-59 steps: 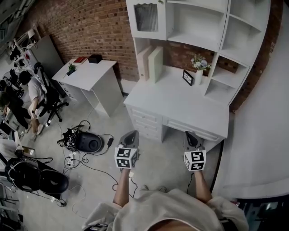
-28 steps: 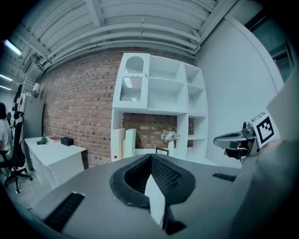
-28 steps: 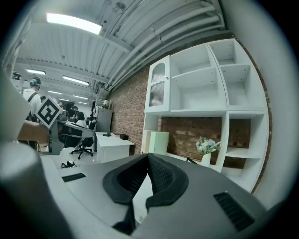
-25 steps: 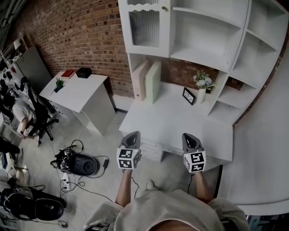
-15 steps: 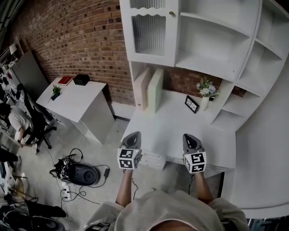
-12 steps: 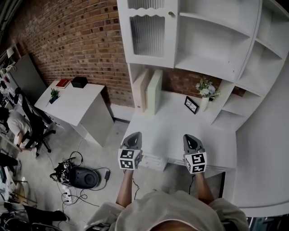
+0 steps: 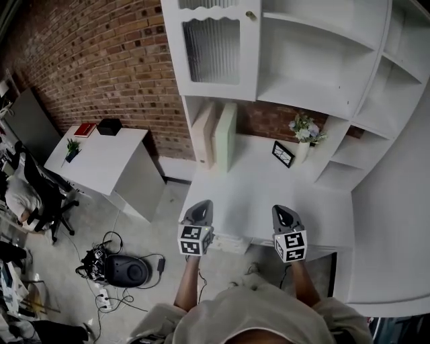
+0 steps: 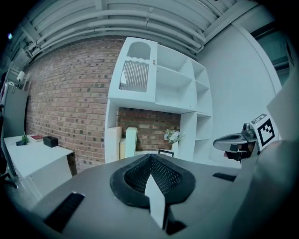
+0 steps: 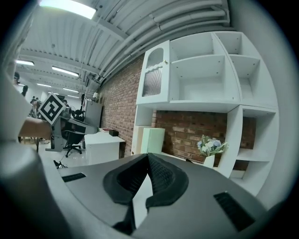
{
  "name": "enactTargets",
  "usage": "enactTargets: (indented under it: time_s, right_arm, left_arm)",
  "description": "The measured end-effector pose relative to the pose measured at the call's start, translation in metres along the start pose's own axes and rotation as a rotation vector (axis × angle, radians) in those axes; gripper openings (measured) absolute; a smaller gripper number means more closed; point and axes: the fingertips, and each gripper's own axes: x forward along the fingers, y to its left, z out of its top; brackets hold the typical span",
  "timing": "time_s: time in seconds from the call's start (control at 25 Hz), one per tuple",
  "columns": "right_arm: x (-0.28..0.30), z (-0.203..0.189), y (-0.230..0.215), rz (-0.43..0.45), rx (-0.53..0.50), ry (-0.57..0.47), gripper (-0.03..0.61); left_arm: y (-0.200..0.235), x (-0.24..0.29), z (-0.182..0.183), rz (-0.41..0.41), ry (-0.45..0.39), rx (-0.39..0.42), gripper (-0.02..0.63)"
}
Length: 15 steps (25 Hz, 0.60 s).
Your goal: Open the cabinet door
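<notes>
The cabinet door (image 7: pixel 211 50) sits at the upper left of the white shelf unit (image 7: pixel 322 101), above the tabletop (image 7: pixel 265 195). It is closed flush in its frame, with a ribbed glass pane under a scalloped top edge and a small round knob (image 7: pixel 250 15) near its upper right corner. The left gripper (image 7: pixel 200 209) and the right gripper (image 7: pixel 283 213) hang side by side over the front edge of the tabletop, both pointing toward the shelf unit and both well apart from the door and its knob. In the left gripper view its fingers (image 8: pixel 163 175) stand together with their tips meeting and nothing between them. In the right gripper view that gripper's fingers (image 9: pixel 161 175) are likewise closed on each other and hold nothing. On the tabletop, two pale upright binders (image 7: pixel 224 138) stand at the back left under the door. A small dark picture frame (image 7: pixel 283 154) stands just beside a white vase of flowers (image 7: pixel 302 131) at the back right. To the left, against the brick wall (image 7: pixel 101 60), is a low white side table (image 7: pixel 107 161) carrying a red book (image 7: pixel 84 130), a black box (image 7: pixel 108 125) and a small plant (image 7: pixel 70 148). On the floor near it lie a black bag (image 7: pixel 126 270) and loose cables (image 7: pixel 107 295).
</notes>
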Motion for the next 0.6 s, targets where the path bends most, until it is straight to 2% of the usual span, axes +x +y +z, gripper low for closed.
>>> enactTargets:
  time_s: [0.24, 0.6]
  right_arm:
    - [0.025, -0.001, -0.008, 0.026, 0.001, 0.005, 0.014]
    - [0.085, 0.009, -0.034, 0.085, -0.002, -0.016, 0.012]
  left_arm:
    - [0.012, 0.015, -0.003, 0.024, 0.015, -0.005, 0.026]
    - [0.041, 0.053, 0.019, 0.096, 0.002, -0.002, 0.026]
